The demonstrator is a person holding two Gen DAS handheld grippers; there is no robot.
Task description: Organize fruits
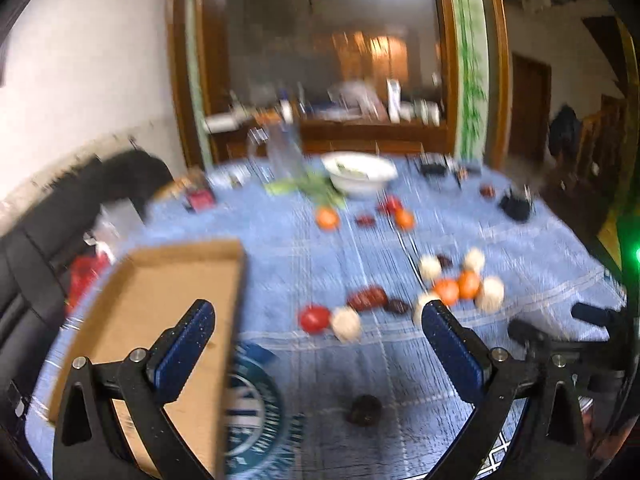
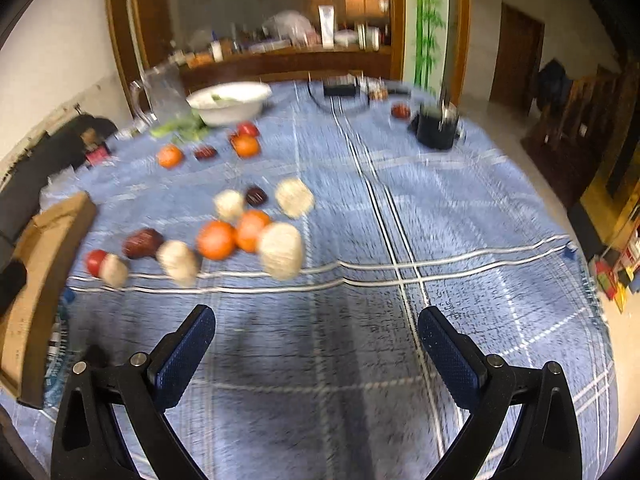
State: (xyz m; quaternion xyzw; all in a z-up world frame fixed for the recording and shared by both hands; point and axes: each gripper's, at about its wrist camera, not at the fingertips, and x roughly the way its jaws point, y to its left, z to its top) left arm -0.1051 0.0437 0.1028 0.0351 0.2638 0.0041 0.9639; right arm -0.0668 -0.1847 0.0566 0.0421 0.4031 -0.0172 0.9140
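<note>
Both tools, left tool (image 1: 318,322) and right tool (image 2: 316,326), hover spread apart and empty; fruits (image 2: 216,240) lie scattered on the worktop (image 2: 460,240), cardboard tray (image 1: 160,300) alongside, likely their destination.

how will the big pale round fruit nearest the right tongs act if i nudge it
The big pale fruit looks round, so it would probably roll on the blue cloth. It sits against an orange fruit, so a push may scatter that too. Blur hides its surface; I can't judge slipperiness.
</note>
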